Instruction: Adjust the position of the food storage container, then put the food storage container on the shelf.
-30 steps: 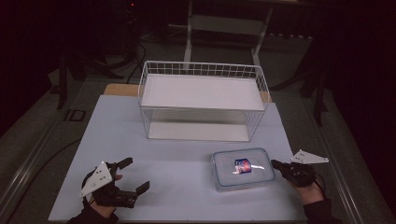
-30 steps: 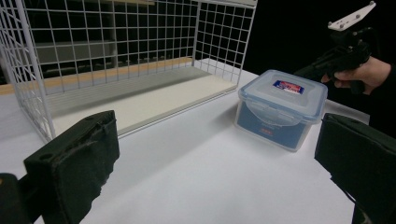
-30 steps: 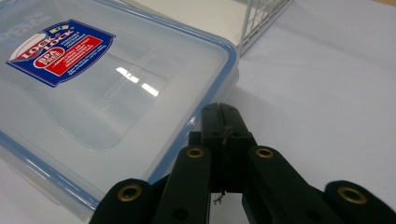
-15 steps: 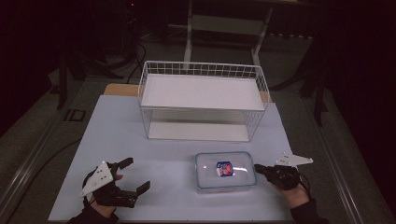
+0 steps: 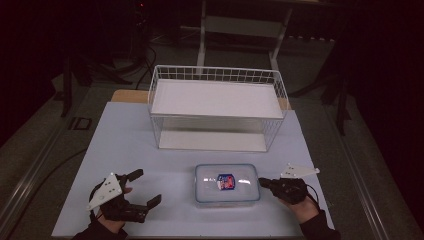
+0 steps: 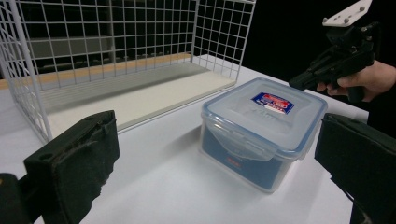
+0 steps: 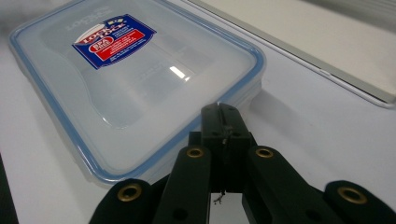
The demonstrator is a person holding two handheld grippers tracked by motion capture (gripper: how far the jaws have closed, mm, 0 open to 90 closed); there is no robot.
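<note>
Lidded container point(image 5: 227, 183) on table point(image 5: 150, 155) — closed right claw point(image 5: 262, 182) touching

A clear plastic food container point(image 5: 227, 183) with a blue-rimmed snap-on lid sits flat and upright on the white table, at the near side and a little right of centre. The lid is closed, and a red-and-blue label point(image 5: 226, 181) marks the middle of its top. Seen from the left gripper view, the box point(image 6: 264, 130) is rectangular with rounded corners, its side latch folded down and a dark blue tint showing through the walls. In the right gripper view, the lid point(image 7: 135, 79) shows a shallow raised panel.
</note>
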